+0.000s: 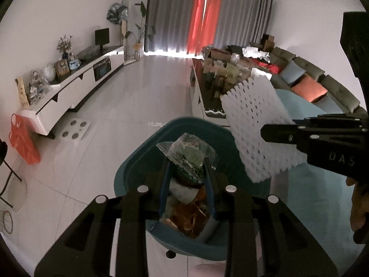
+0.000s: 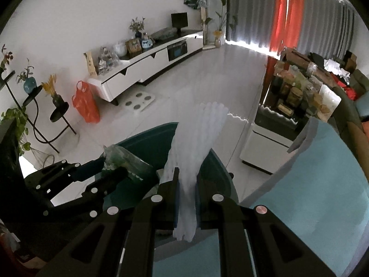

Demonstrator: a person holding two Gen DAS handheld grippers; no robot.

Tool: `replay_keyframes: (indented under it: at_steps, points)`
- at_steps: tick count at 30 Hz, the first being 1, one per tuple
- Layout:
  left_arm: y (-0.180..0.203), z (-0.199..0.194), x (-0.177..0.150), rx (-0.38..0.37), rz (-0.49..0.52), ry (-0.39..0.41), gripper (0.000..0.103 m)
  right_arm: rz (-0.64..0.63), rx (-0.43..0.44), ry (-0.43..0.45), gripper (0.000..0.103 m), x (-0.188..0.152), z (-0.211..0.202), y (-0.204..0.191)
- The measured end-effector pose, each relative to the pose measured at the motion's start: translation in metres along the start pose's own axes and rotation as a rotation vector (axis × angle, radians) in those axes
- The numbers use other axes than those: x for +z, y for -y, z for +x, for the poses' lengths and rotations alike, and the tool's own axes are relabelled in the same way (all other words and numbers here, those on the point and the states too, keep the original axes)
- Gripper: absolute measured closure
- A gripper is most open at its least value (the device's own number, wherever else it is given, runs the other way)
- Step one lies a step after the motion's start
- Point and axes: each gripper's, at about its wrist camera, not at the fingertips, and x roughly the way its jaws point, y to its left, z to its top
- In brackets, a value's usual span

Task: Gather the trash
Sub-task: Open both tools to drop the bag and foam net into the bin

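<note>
Over the teal bin, the left gripper is clamped on a light, crinkly clear plastic wrapper, while to its right the right gripper pinches a soft, feather-light white foam net near its lower end, both best held firmly at the middle.

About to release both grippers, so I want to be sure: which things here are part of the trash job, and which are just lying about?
Part of the job:
- teal bin
- clear plastic wrapper in left gripper
- white foam netting in right gripper
- trash already in the bin

Just lying about:
- orange bag
- TV cabinet
- sofa cushions
- cluttered coffee table
</note>
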Motion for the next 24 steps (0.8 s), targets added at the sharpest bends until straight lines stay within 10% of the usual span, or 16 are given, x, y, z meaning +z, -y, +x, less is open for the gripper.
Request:
replay_keyframes:
  at_steps: [12, 24]
  points:
    - [-0.013, 0.057, -0.009, 0.005, -0.021, -0.086, 0.071, 0.000, -0.002, -0.083, 0.089, 0.010, 0.036, 0.001]
    - [-0.019, 0.065, -0.011, 0.048, -0.030, -0.080, 0.044, 0.035, 0.007, -0.048, 0.067, 0.014, 0.031, 0.006]
